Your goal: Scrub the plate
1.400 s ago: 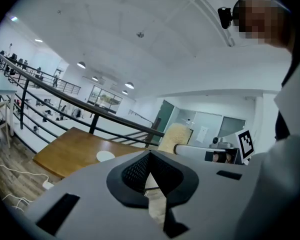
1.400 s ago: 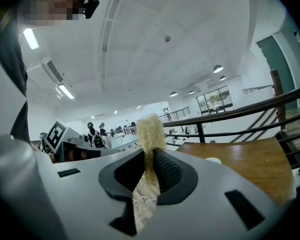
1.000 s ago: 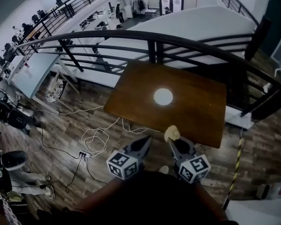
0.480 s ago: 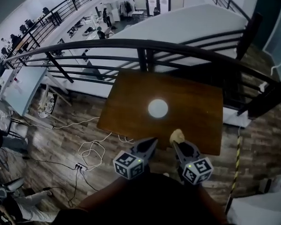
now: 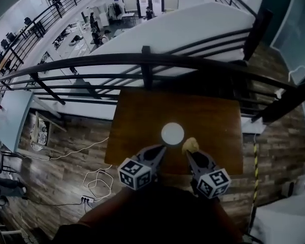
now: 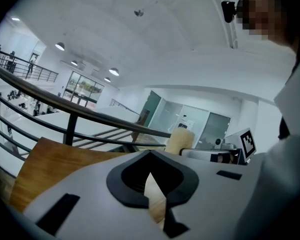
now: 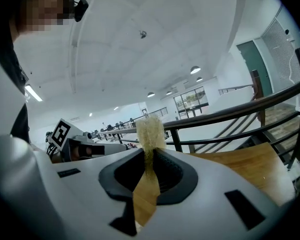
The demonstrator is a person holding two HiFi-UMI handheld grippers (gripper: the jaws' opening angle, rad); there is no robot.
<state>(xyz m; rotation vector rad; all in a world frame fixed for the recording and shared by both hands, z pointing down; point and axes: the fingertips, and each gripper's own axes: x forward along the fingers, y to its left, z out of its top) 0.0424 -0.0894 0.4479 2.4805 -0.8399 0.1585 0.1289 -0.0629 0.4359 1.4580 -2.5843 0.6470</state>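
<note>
1. dark metal railing [image 5: 142,60]: runs across behind the bench, with an open hall below and beyond it. also seen in the left gripper view [image 6: 70,115] and the right gripper view [image 7: 230,111].
2. bench [image 5: 137,116]: brown wood top, set against the railing; plank floor all round, with loose white cables [image 5: 99,177] on the floor to its left.
3. left claw [image 5: 160,150]: tip over the bench's near edge, just short of the plate and apart from it. in its own view [image 6: 151,156] the jaws are pressed together with nothing between them.
4. right claw [image 5: 189,154]: beside the left one, also over the near edge. in its own view [image 7: 149,154] the jaws are pinched tight on the sponge, which sticks up past the tips.
5. plate [image 5: 172,133]: white, round, flat on the bench, about mid-width and nearer the person's edge. nothing rests on it.
6. sponge [image 5: 190,145]: pale yellow, fuzzy [image 7: 150,131], held in the right claw just right of the plate's rim; contact with the plate cannot be told. it also shows in the left gripper view [image 6: 179,140].
</note>
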